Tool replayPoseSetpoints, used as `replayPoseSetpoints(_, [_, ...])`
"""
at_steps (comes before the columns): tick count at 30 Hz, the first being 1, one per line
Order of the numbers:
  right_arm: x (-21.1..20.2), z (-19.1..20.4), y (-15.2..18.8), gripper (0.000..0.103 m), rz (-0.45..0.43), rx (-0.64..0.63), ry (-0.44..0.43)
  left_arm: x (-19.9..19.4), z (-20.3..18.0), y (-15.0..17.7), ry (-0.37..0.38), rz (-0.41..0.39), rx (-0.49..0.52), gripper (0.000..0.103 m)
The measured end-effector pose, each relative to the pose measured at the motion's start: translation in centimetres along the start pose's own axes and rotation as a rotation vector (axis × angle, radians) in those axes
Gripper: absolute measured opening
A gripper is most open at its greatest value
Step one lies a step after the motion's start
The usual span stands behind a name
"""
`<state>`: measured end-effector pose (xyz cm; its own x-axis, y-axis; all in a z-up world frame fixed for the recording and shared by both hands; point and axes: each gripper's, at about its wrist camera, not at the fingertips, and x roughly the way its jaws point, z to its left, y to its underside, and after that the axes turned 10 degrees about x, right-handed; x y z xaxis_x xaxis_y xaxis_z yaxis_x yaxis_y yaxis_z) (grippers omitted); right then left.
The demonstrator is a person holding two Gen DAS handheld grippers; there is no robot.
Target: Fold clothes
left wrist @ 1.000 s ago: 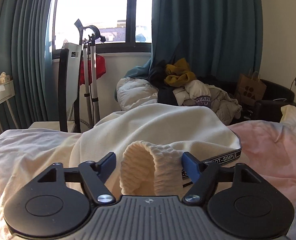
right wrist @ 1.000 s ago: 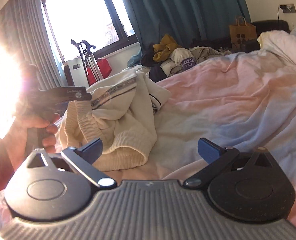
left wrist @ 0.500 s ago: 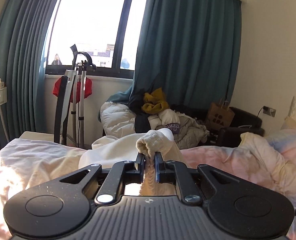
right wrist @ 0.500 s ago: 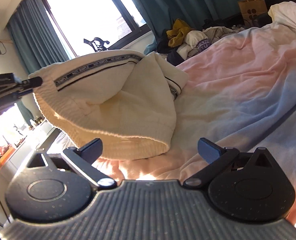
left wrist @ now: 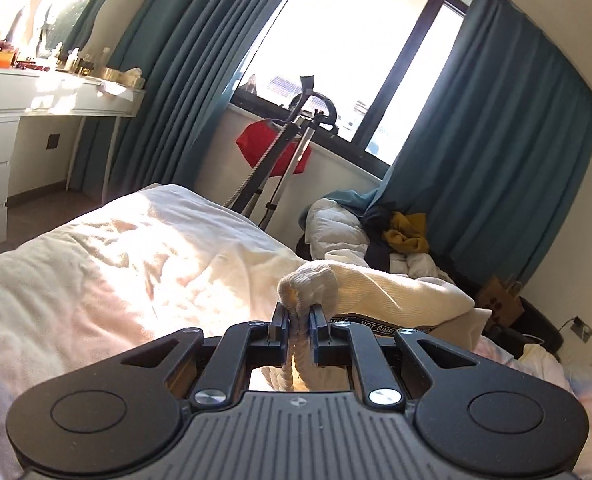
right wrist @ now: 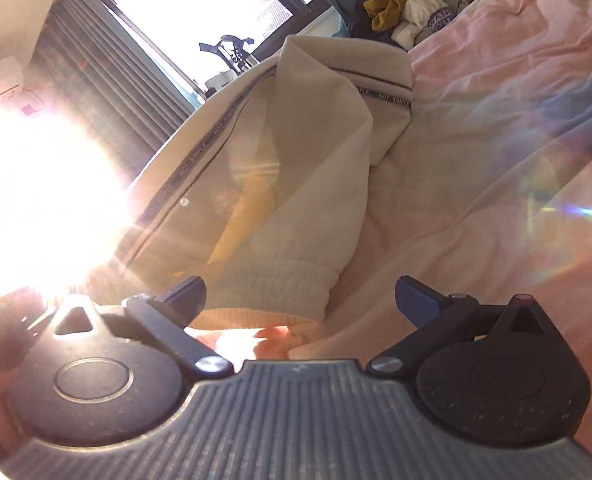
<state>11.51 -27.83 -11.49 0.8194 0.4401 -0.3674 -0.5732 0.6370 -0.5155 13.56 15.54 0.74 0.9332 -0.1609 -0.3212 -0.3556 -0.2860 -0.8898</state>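
- Your left tongs are pressed tight on the ribbed cuff of the cream garment; the knit bunches up above and between the pads, and the jaws have just been closing on it.
- Your right tongs stand spread wide, gripping nothing; the garment's ribbed hem hangs just ahead of them, between the two blue fingertips but not touching either that you can see.
- The garment hangs lifted over the bed, its far end draped down onto the pink-and-white bedding.
- Its long axis runs from the hem near your right tongs up and away toward the window, along the dark lettered stripe.
- In the left view the pinched cuff points up, and the body of the garment trails away to the right, toward the bed's far edge.
- Strong sun glare washes out the left of the right view.
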Motion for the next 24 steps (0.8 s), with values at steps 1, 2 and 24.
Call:
replayPoseSetpoints(1, [0.5,0.0,0.1,0.103,0.003,-0.002,-0.005,0.1,0.7,-0.1,0.006,0.002,-0.023,0.011])
replayPoseSetpoints(2, [1.0,-0.1,0.1,0.103,0.005,-0.004,-0.008,0.2,1.1,-0.1,0.015,0.003,-0.035,0.011])
replayPoseSetpoints(24, [6.3,-0.2,-0.9,0.031,0.070,0.149,-0.069,5.7,3.8,2.5,0.002,0.124,-0.016,0.015])
